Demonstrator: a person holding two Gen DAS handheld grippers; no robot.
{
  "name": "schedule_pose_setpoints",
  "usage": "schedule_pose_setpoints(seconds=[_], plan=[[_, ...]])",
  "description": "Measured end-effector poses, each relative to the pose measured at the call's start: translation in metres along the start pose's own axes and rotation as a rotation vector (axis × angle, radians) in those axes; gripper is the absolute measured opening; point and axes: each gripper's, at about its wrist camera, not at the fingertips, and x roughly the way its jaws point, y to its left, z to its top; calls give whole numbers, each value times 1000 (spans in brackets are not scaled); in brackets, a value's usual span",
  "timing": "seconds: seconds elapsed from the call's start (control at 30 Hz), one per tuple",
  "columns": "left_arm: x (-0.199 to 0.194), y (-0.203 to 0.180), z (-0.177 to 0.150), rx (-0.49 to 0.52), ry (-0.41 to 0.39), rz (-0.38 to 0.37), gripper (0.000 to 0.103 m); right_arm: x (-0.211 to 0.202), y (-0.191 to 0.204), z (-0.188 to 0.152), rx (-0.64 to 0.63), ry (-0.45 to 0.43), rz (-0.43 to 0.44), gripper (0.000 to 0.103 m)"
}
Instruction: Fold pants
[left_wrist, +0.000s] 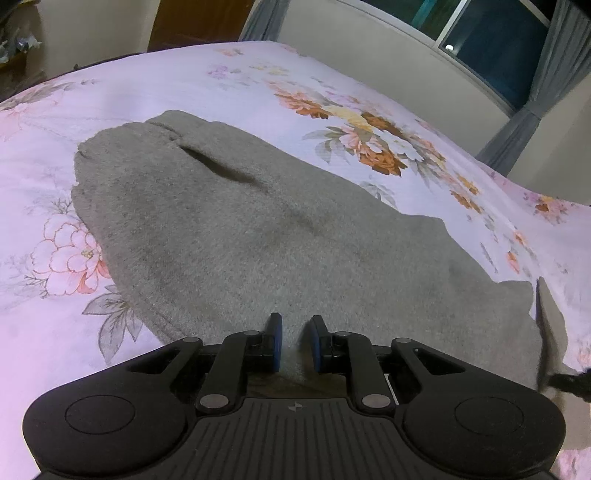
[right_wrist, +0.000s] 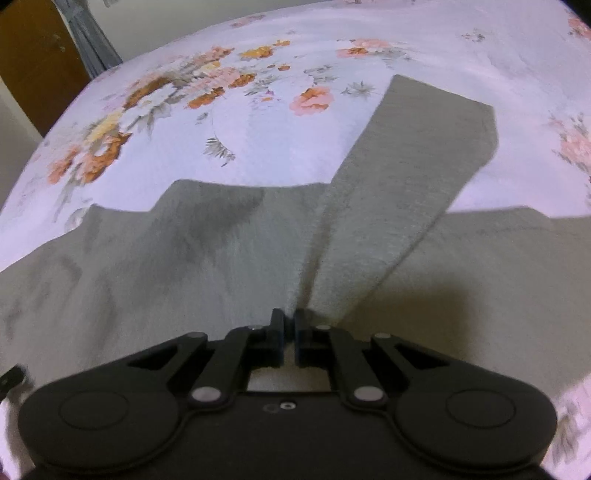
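**Operator:** Pants (left_wrist: 258, 229), grey fleece, lie flat on the flowered bedsheet (left_wrist: 369, 92). From my left gripper (left_wrist: 293, 341) their long axis runs straight away from the jaws, up to the rounded end with the slit-like opening. The jaws there stand narrowly apart, with cloth rising between the blue pads; I judge they pinch the near edge, though I cannot be sure.

**Second:** And the right?

**Operator:** My right gripper (right_wrist: 289, 338) has its jaws nearly shut, a thin ridge of the pants (right_wrist: 221, 258) caught between them. A strip of the cloth angles ahead and to the right from that pinch.

**Second:** Which hand is better placed?

**Operator:** Both sit at the near edge. As I judge it, the fold carries that edge forward along the long axis toward the far end.
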Motion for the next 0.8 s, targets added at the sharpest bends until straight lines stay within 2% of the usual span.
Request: schedule_pose_setpoints(seconds=[0.13,0.3,0.43,0.5,0.53,0.6,0.63,0.73,0.8], plan=[[-1,-1,-1,7,-3,4,17,-22,-16,-23,51,-10,53,4],[-1,-6,-2,27,-1,21,17,0,-36,-48,122,48,59,4],[-1,-10,1,30,3,36,17,-6,-34,-48,73,77,62,6],[-1,-12,2,30,1,44,17,-16,-33,-38,38,11,44,33],[-2,-13,2,29,-1,45,17,-20,-33,-31,26,-27,32,39],[-3,-15,2,27,-1,45,17,-22,-31,-13,9,-80,-7,73],[-3,-15,1,29,-2,47,17,-19,-28,-4,-12,-99,-32,74],[-3,-14,0,22,-3,52,17,3,-20,22,-89,-126,-118,67],[-2,-14,1,17,-2,56,17,23,-21,37,-83,-116,-167,59]])
